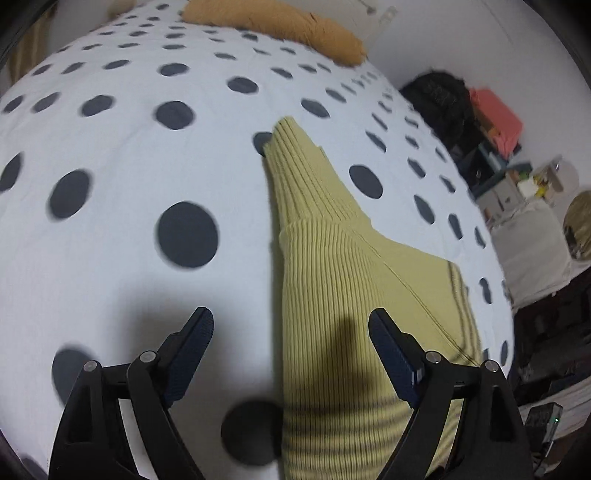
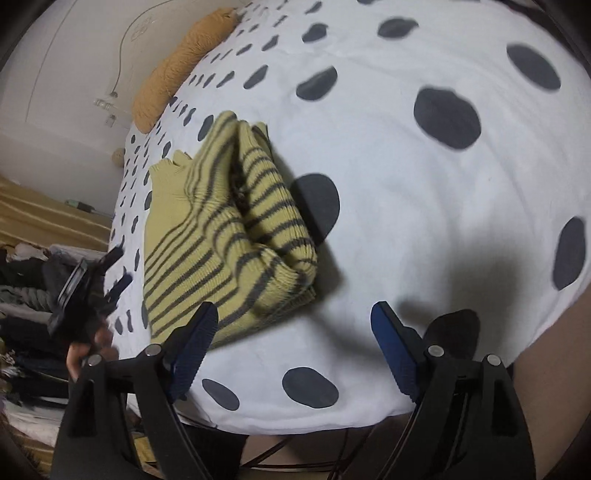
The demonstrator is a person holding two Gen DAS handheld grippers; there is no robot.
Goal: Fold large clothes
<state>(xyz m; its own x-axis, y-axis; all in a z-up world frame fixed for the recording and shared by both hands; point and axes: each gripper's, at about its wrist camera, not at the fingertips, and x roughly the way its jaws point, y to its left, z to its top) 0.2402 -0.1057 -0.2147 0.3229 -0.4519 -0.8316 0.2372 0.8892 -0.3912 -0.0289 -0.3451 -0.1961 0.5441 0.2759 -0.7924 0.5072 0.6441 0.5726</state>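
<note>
A yellow ribbed sweater with grey stripes (image 1: 332, 295) lies on the white bedcover with dark dots (image 1: 129, 155). In the left wrist view its sleeve runs away from me toward the bed's middle. My left gripper (image 1: 291, 325) is open and empty, hovering just above the sweater's near part. In the right wrist view the sweater (image 2: 229, 236) lies bunched and partly folded near the bed's left edge. My right gripper (image 2: 295, 317) is open and empty, above the bedcover (image 2: 406, 184) just in front of the sweater. The left gripper (image 2: 85, 291) shows at the left, blurred.
An orange-brown knit garment (image 1: 280, 26) lies at the bed's far end, also in the right wrist view (image 2: 177, 70). A dark bag (image 1: 439, 99), boxes and clutter stand beside the bed at the right. Piled clothes (image 2: 29, 295) lie left of the bed.
</note>
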